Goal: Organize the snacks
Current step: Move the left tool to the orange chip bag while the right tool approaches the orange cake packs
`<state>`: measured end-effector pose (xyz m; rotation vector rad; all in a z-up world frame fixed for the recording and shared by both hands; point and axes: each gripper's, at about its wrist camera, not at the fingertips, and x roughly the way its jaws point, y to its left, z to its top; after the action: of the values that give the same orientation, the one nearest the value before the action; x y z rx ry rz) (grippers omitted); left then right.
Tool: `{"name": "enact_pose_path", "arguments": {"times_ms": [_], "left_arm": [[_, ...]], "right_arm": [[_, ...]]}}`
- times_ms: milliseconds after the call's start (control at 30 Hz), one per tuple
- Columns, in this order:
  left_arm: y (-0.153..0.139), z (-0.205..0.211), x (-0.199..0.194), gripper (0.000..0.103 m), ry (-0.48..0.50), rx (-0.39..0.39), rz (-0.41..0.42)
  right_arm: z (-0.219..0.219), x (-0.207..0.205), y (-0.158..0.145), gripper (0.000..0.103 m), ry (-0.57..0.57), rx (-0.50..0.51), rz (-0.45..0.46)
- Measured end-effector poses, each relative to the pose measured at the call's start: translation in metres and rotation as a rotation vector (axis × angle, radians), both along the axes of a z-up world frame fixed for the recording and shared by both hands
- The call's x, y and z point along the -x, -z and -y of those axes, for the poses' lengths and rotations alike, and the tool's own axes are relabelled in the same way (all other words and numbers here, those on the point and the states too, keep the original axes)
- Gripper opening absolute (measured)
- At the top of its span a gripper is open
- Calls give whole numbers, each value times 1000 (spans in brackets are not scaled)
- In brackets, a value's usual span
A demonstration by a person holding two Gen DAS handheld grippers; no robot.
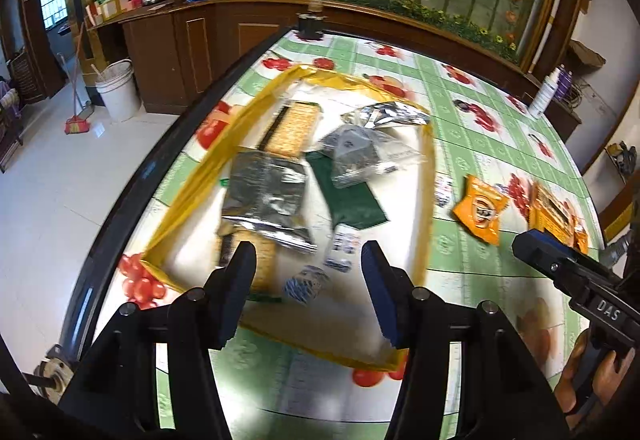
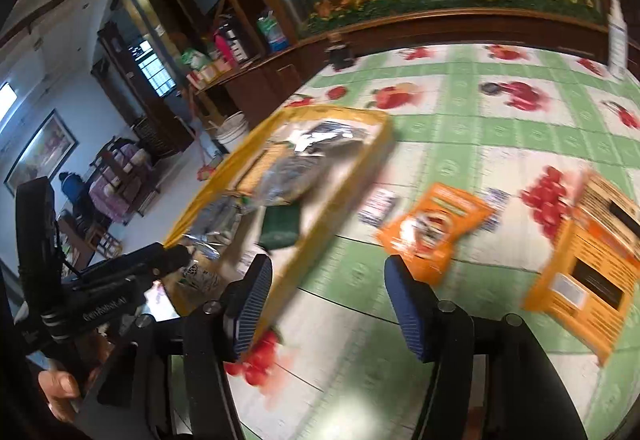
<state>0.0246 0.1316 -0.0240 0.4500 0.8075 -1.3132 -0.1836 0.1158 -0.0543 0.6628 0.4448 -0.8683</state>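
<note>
A shallow yellow-rimmed cardboard tray (image 1: 427,176) on the fruit-print green tablecloth (image 1: 472,128) holds silver foil packets (image 1: 264,196) just ahead of the released, empty left gripper (image 1: 308,280); the small orange snack pouch (image 2: 434,228) lies just beyond the empty, parted right gripper (image 2: 328,300)

Bright daylight, glare on table, motion blur throughout, fisheye bending, dark corners

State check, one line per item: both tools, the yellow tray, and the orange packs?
Left tool: open, empty, over the tray.
Right tool: open, empty, beside the tray.
Yellow tray: on the table, holding several packets.
Small orange packet: flat on the tablecloth, outside the tray.
Large orange packet: flat on the tablecloth, outside the tray.
</note>
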Motion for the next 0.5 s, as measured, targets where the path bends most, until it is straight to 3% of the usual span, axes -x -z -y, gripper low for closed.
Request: {"name": "enact_pose_path", "arguments": {"times_ms": [167, 500], "left_arm": [[-3, 5, 36, 54, 73, -4, -5], [-7, 16, 97, 55, 198, -19, 21]], "right_arm": [[-2, 55, 13, 68, 119, -31, -4], [-9, 132, 24, 68, 261, -51, 18]]}}
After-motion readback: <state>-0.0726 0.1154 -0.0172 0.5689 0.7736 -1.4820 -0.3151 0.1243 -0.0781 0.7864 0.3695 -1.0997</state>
